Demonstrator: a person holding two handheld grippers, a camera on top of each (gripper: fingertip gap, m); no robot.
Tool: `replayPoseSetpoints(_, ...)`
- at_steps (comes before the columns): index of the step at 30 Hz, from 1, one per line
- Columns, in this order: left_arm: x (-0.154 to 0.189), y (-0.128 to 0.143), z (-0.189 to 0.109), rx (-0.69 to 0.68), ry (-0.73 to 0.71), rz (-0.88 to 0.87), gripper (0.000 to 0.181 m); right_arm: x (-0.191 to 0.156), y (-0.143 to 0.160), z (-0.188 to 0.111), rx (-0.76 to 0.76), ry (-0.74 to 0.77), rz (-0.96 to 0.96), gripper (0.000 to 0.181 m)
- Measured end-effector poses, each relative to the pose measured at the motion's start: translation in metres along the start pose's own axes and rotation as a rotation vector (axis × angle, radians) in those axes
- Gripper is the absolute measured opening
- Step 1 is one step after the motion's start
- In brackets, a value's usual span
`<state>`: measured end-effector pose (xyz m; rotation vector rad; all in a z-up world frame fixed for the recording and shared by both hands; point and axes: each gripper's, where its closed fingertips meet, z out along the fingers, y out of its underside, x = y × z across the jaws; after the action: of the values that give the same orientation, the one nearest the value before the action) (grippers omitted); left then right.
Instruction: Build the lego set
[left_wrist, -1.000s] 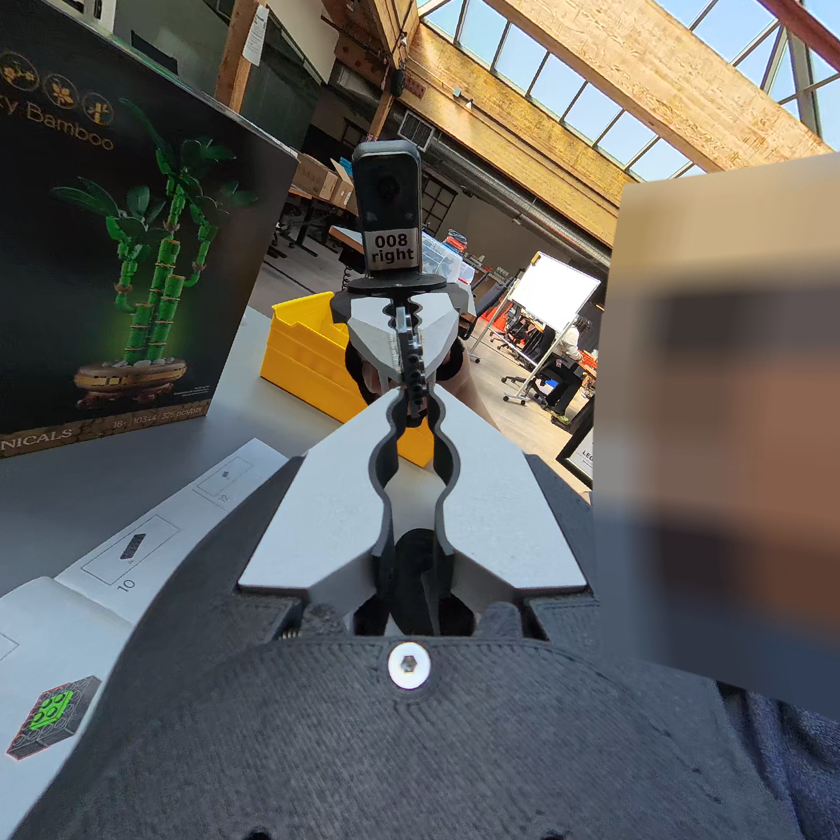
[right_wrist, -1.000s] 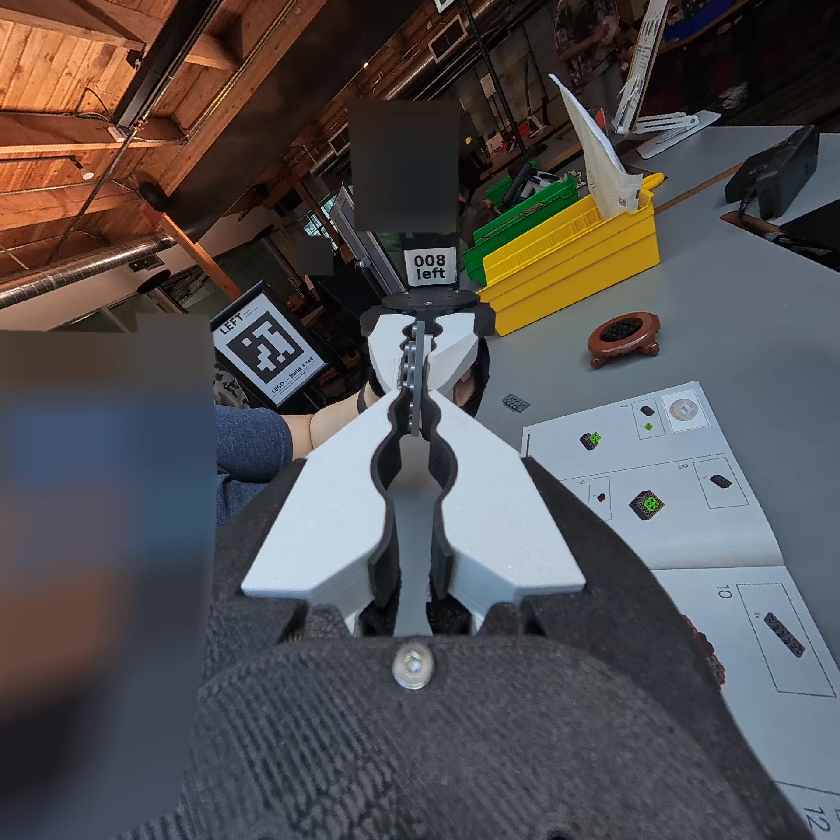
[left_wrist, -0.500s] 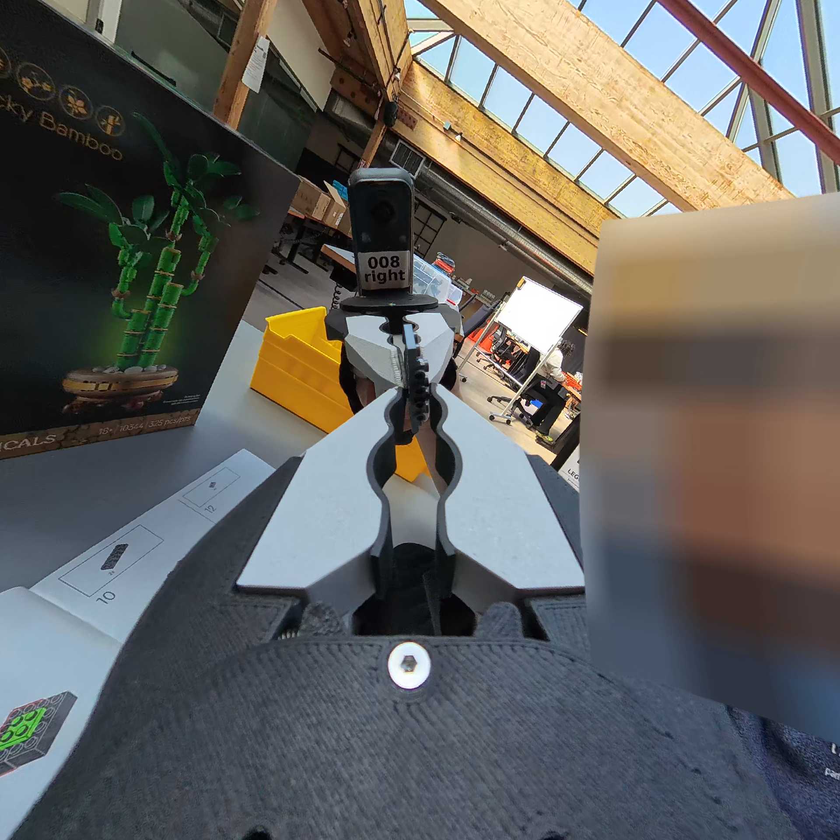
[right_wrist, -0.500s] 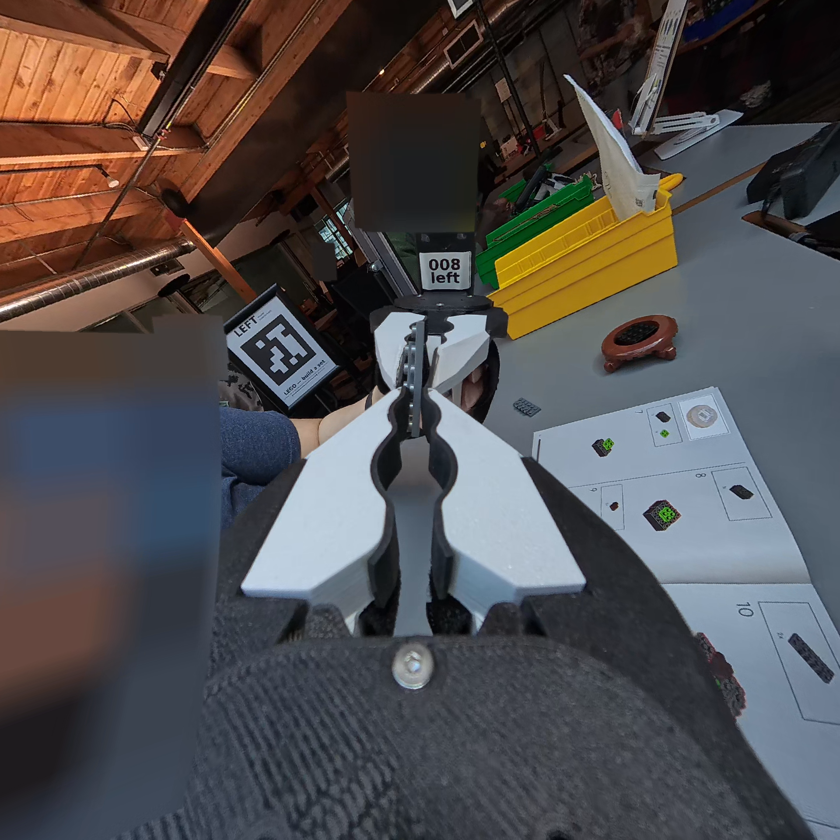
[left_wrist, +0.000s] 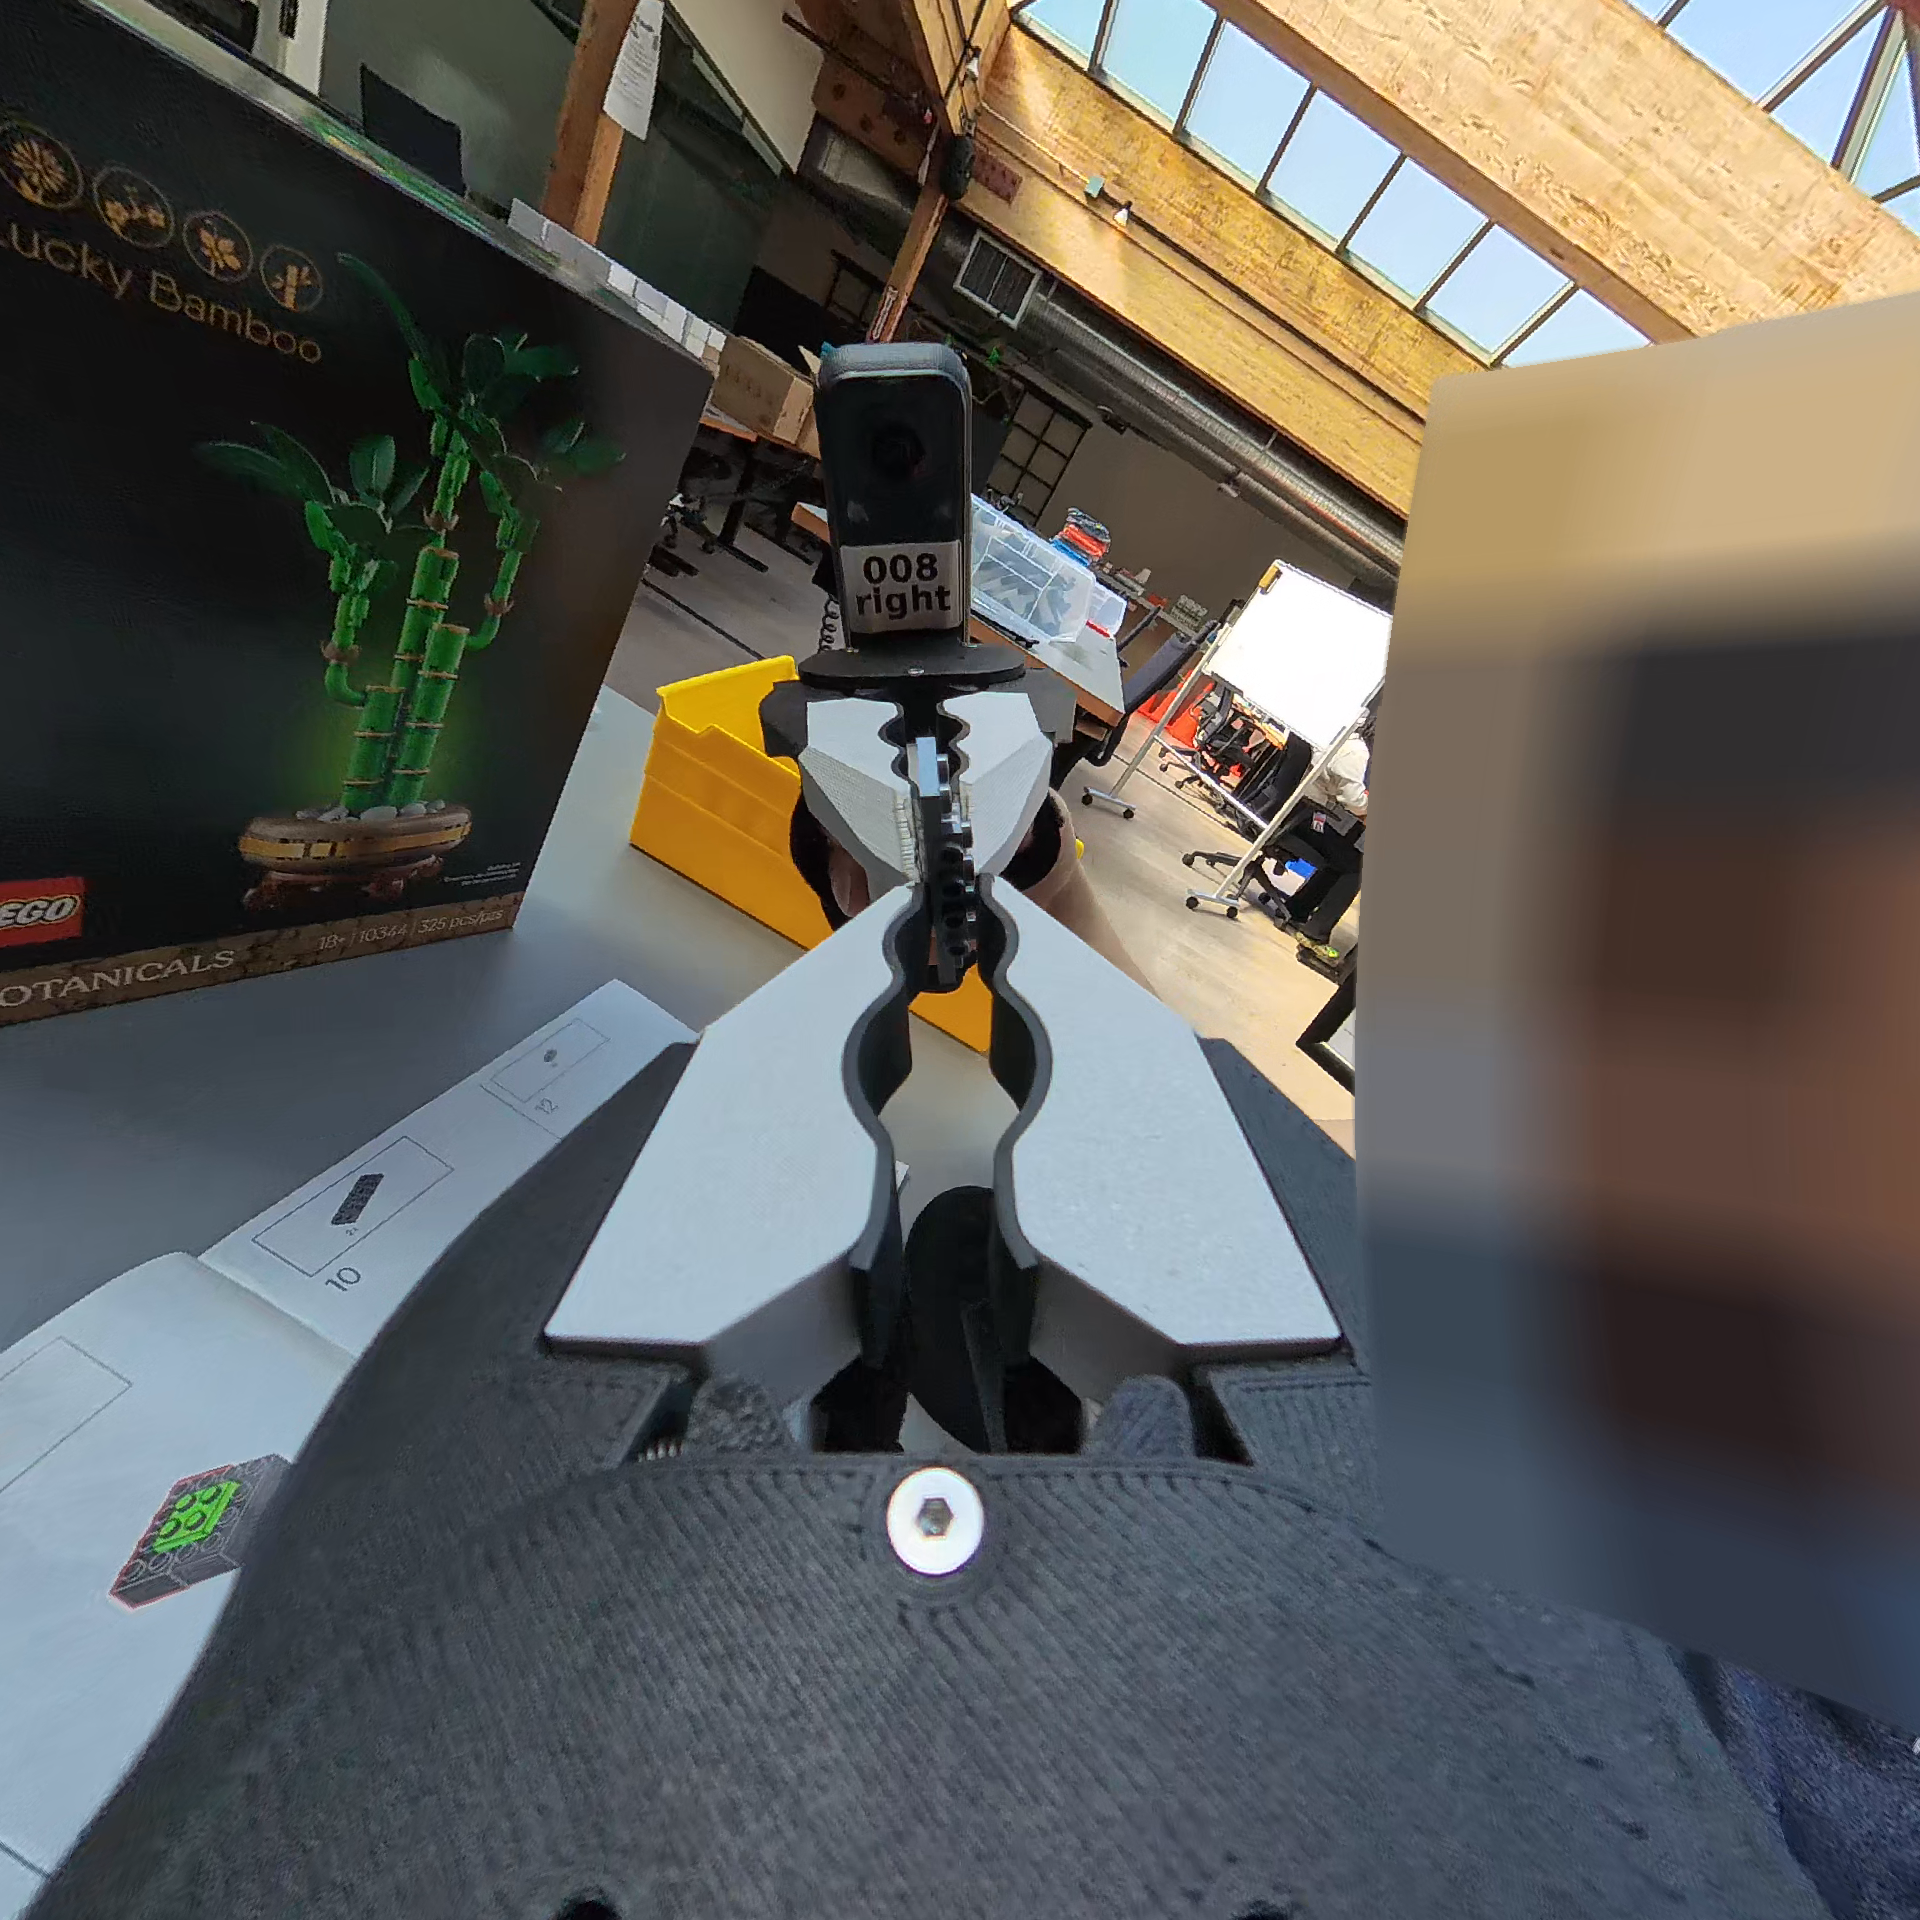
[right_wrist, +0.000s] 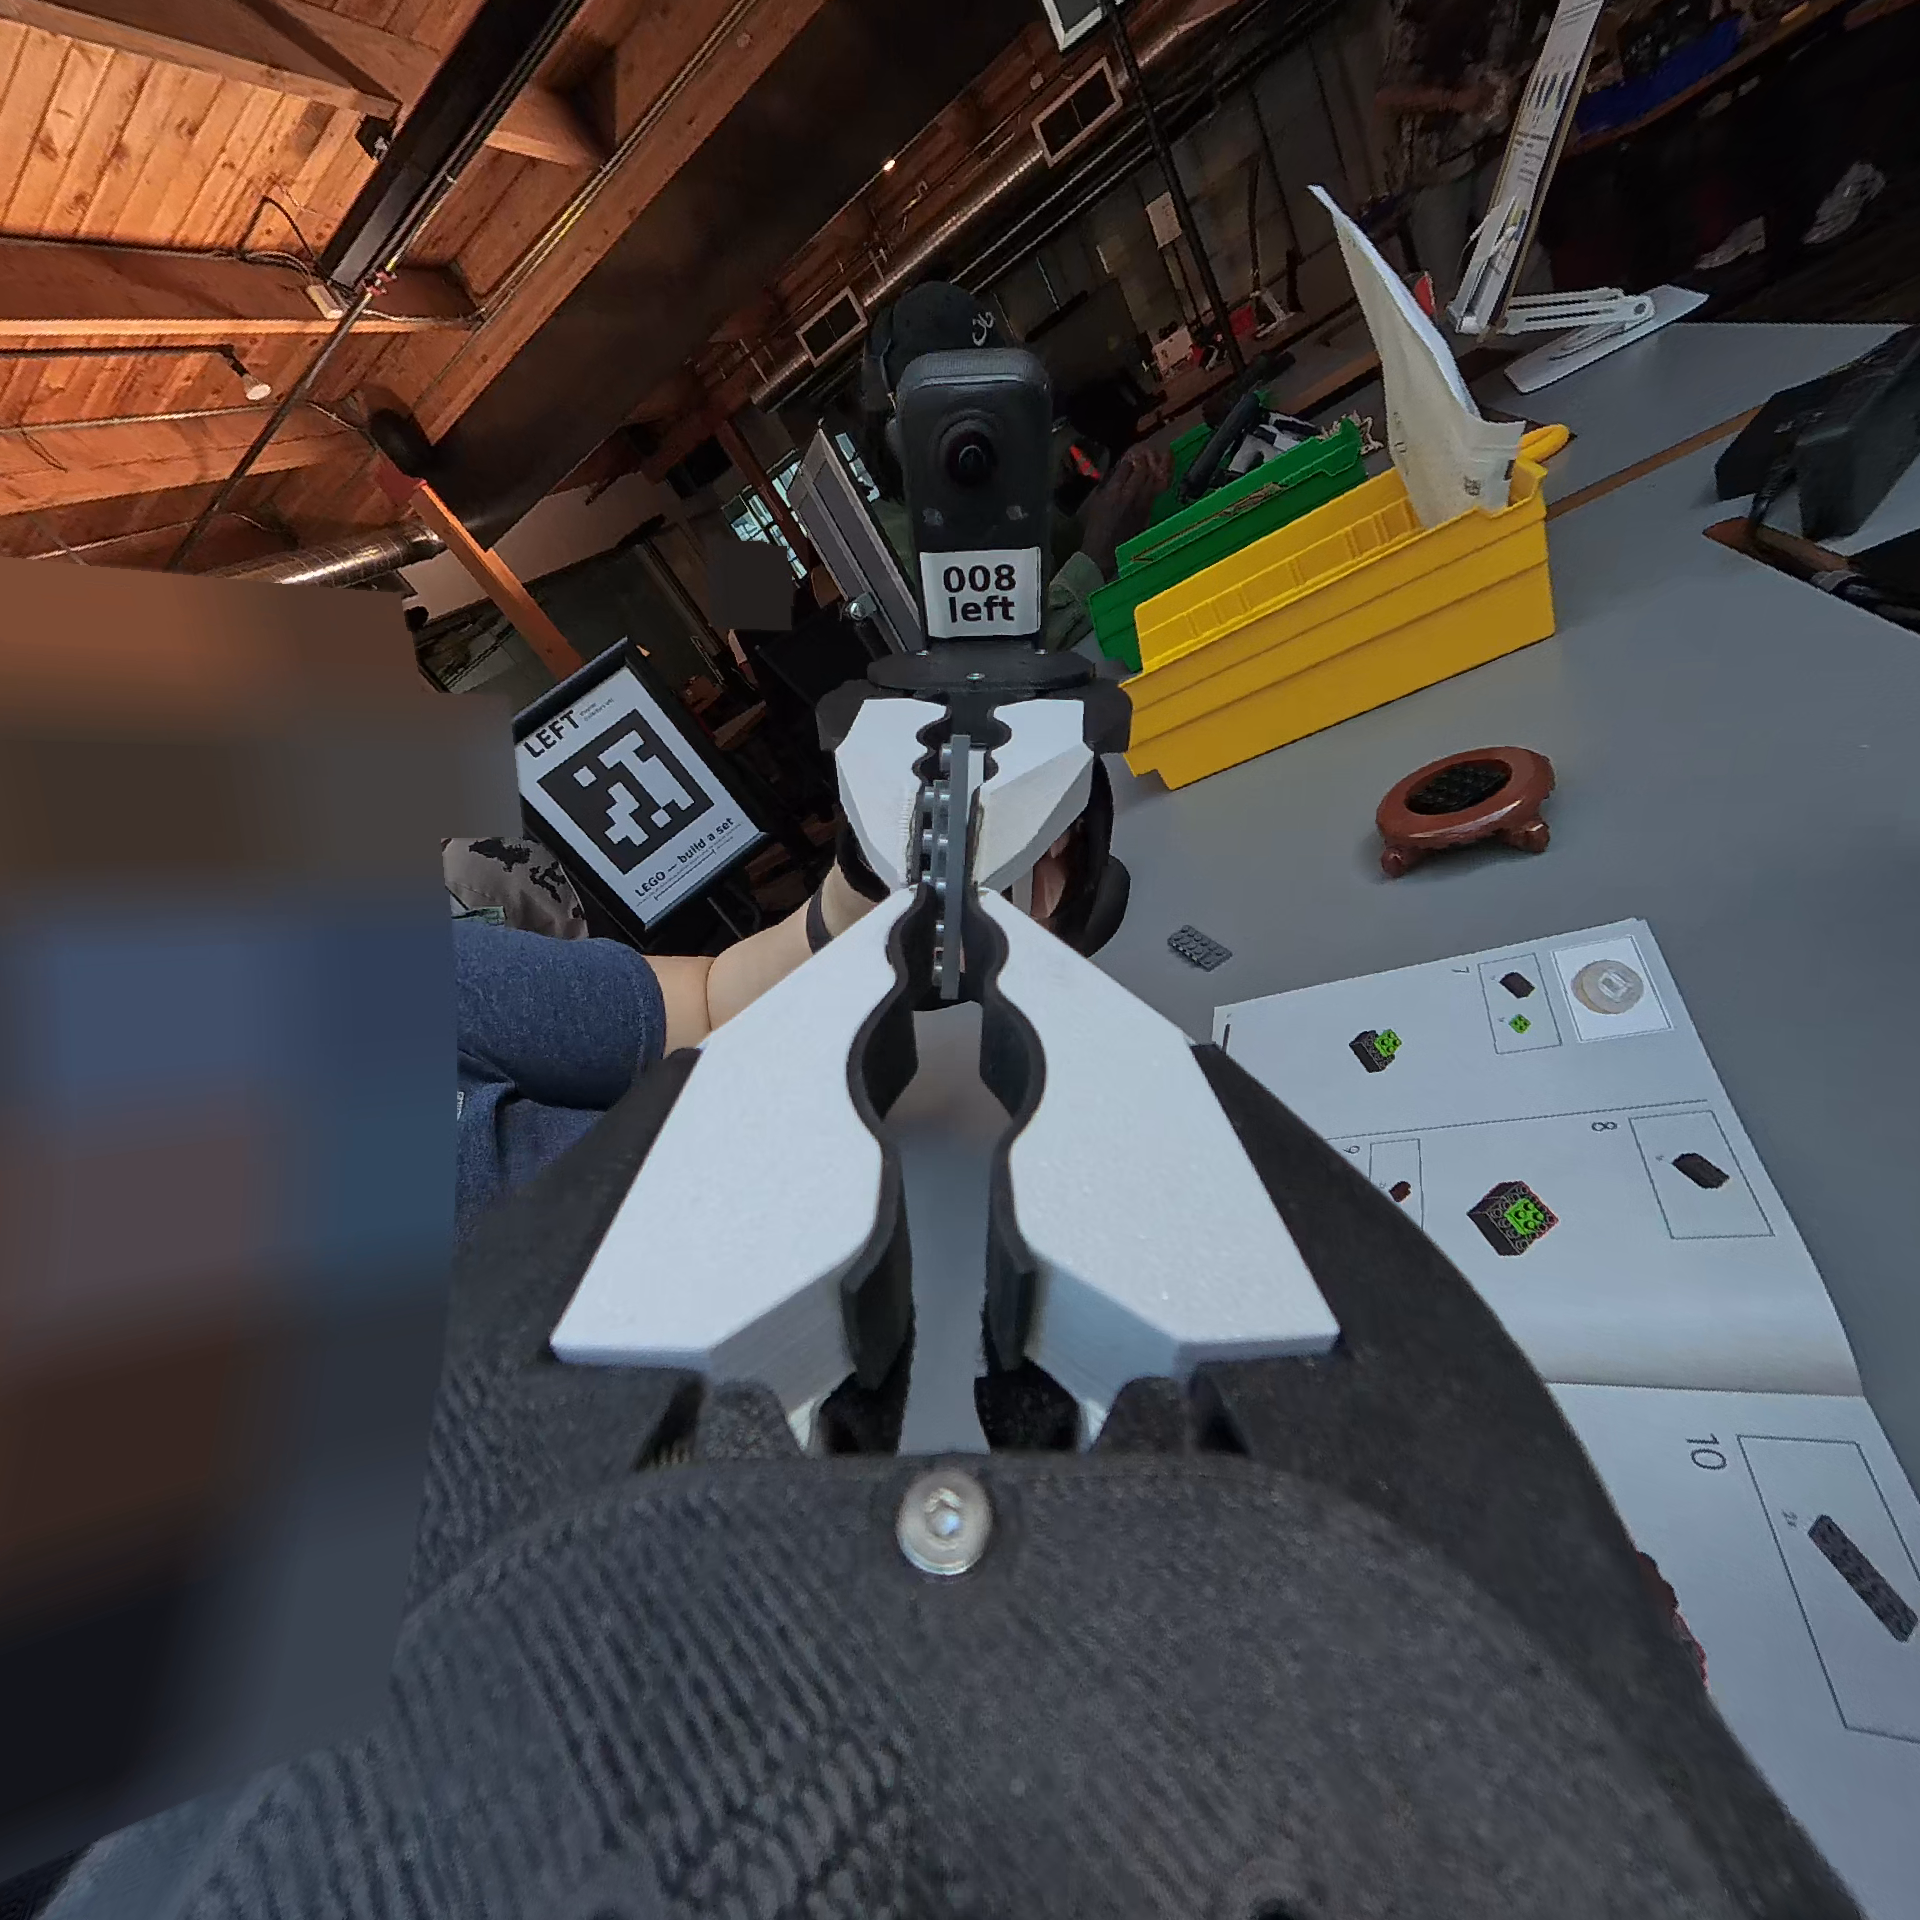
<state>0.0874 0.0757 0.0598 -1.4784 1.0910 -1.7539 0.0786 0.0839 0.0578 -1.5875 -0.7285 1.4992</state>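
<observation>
My two grippers meet tip to tip in the air above the grey table (right_wrist: 1351, 914). My left gripper (left_wrist: 943, 920) is shut on a black studded plate (left_wrist: 954, 883). My right gripper (right_wrist: 948, 909) is shut on a grey plate (right_wrist: 951, 831). The two plates lie flat against each other between the facing tips. The right gripper (left_wrist: 928, 805) shows head-on in the left wrist view, and the left gripper (right_wrist: 956, 790) shows head-on in the right wrist view. A brown round base (right_wrist: 1465, 805) and a small black plate (right_wrist: 1198, 948) lie on the table.
The open instruction booklet (right_wrist: 1538, 1226) lies below the grippers and also shows in the left wrist view (left_wrist: 239, 1309). The set's box (left_wrist: 260, 571) stands at the left. A yellow bin (right_wrist: 1340, 644) holding a paper bag (right_wrist: 1413, 384), a green bin (right_wrist: 1226, 561) and a marker sign (right_wrist: 623, 790) stand behind. Less than 4 cm separates the two grippers' tips.
Both grippers stay shut and tip to tip with the plates together. The pair has shifted and tilted slightly, so the background has slid a little in both views.
</observation>
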Motion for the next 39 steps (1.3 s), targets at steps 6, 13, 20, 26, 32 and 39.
replayPoseSetpoints(6, 0.002, -0.004, -0.013, 0.025, -0.049, 0.028, 0.008, -0.003, -0.003, 0.012, 0.030, -0.018, 0.000, 0.003)
replayPoseSetpoints(13, -0.001, 0.000, -0.021, 0.024, -0.094, 0.030, 0.006, 0.002, 0.002, 0.018, 0.006, 0.008, 0.015, 0.003)
replayPoseSetpoints(20, 0.003, 0.001, -0.012, 0.020, -0.047, -0.025, 0.007, -0.003, -0.003, 0.010, 0.020, 0.005, 0.014, 0.003)
replayPoseSetpoints(26, -0.004, 0.004, -0.001, -0.020, -0.069, 0.012, 0.006, 0.003, -0.003, 0.000, 0.007, 0.048, 0.009, 0.003)
replayPoseSetpoints(32, -0.005, -0.001, 0.007, -0.010, -0.038, -0.017, 0.008, 0.003, -0.008, -0.008, 0.028, 0.053, 0.005, 0.003)
replayPoseSetpoints(39, -0.011, 0.003, 0.008, -0.018, -0.045, -0.041, 0.009, 0.010, -0.005, -0.010, 0.022, 0.066, 0.034, 0.003)
